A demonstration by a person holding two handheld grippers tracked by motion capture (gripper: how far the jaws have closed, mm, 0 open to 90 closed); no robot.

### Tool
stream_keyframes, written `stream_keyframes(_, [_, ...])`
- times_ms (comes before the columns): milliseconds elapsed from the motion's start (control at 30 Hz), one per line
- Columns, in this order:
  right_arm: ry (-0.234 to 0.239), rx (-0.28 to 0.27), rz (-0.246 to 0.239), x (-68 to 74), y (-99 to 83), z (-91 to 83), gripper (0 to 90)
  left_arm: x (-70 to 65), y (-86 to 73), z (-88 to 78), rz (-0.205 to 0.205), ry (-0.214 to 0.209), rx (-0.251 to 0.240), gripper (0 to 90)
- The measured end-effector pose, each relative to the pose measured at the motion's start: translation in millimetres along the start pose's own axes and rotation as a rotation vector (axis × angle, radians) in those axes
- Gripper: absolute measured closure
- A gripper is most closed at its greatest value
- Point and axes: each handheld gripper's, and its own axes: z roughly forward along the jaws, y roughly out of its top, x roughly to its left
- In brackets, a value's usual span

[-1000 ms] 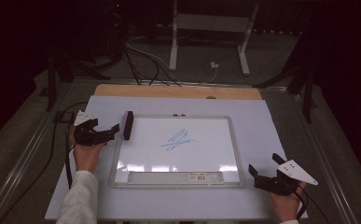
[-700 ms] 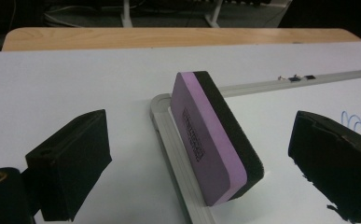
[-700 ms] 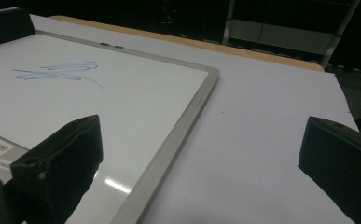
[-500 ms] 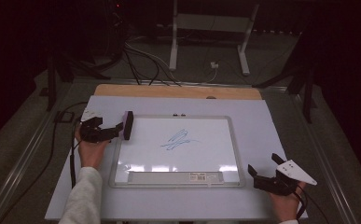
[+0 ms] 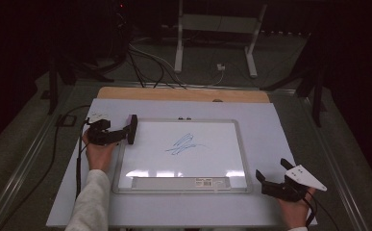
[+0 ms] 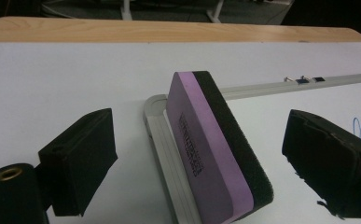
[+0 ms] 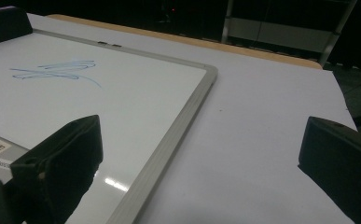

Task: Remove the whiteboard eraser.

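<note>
The work in hand looks like wiping the white, grey-framed rectangular whiteboard [image 5: 183, 154], and it has barely begun: the blue marker scribble [image 5: 182, 144] is still whole in the middle of the board.

The purple foam eraser with a black felt face [image 6: 215, 149] stands on edge, tilted, on the frame at the board's near-left corner, right between the jaws of the left gripper [image 6: 211, 163]. Those jaws have just been closing with the eraser between them, yet daylight shows on both sides of it, so the pads [image 6: 82, 156] do not yet press on it and the gripper is released, not grasping. Left to do, by my judgement: finish the pinch, carry the eraser out ahead of the gripper to the scribble, and rub it away.

The right gripper [image 5: 276, 179] rests spread wide with nothing in it, on the white table cover [image 5: 270, 125] just off the board's near-right corner.

The print on the eraser's purple side is too small to read, and the room beyond the table lies in darkness.
</note>
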Motion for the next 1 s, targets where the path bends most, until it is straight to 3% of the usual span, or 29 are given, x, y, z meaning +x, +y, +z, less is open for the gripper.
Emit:
stream_keyframes(633, [-0.001, 0.008, 0.001, 0.8, -0.2, 1.0, 0.2, 4.0, -0.9, 10.9, -0.037, 0.04, 0.043, 10.8])
stream_keyframes(800, [0.001, 0.01, -0.001, 0.9, -0.3, 1.4, 0.2, 5.4, -2.2, 14.4, -0.044, 0.056, 0.073, 16.0])
stream_keyframes(1000, [0.002, 0.014, -0.001, 1.1, -0.4, 2.0, 0.1, 5.6, -3.2, 15.5, -0.053, 0.002, 0.085, 27.2])
